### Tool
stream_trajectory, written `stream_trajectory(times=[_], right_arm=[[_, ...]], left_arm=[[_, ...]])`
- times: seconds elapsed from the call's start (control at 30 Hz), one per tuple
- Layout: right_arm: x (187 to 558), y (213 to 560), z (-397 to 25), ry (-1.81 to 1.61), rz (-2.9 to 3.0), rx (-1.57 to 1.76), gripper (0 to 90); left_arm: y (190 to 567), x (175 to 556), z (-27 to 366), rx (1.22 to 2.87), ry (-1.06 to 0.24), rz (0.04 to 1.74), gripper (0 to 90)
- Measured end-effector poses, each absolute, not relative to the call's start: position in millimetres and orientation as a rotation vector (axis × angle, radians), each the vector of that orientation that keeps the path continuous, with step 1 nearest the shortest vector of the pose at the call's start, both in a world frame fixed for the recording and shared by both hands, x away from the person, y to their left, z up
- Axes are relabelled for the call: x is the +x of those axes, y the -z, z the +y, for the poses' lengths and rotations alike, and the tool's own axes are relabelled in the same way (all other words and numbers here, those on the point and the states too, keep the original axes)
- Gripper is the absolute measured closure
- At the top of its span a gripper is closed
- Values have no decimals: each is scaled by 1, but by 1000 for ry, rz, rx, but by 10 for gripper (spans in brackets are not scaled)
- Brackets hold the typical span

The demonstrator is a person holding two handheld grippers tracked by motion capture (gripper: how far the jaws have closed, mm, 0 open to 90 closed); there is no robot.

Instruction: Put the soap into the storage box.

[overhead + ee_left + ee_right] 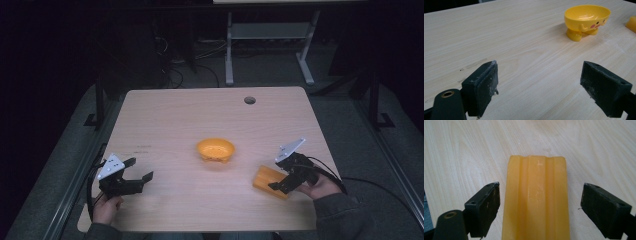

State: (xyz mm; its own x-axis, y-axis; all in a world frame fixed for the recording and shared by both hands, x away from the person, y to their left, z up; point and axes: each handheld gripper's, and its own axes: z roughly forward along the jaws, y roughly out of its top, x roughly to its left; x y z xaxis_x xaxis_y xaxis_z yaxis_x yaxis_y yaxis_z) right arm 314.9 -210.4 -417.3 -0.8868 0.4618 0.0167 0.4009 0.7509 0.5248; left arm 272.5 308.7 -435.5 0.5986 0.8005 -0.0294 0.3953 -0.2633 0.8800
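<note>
At seven o'clock on the pale wooden bench [165, 115], the left tool [140, 170] waits released; a yellow footed plastic bowl [215, 149] sits centre. At four o'clock, the released right tool [539, 202] straddles the orange ridged rectangular block [537, 200]; centre it before clenching evenly.

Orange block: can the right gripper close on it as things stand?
Probably yes. The right gripper is open, and the orange block lies flat on the table between its fingers, with a gap on each side and nothing in the way.
</note>
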Motion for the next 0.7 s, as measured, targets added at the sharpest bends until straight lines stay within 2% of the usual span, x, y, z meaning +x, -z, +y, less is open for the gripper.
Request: stream_trajectory(times=[0.7], right_arm=[[317, 444, -202, -751, 2887, 757, 146]], left_arm=[[436, 273, 308, 1879, -536, 955, 141]])
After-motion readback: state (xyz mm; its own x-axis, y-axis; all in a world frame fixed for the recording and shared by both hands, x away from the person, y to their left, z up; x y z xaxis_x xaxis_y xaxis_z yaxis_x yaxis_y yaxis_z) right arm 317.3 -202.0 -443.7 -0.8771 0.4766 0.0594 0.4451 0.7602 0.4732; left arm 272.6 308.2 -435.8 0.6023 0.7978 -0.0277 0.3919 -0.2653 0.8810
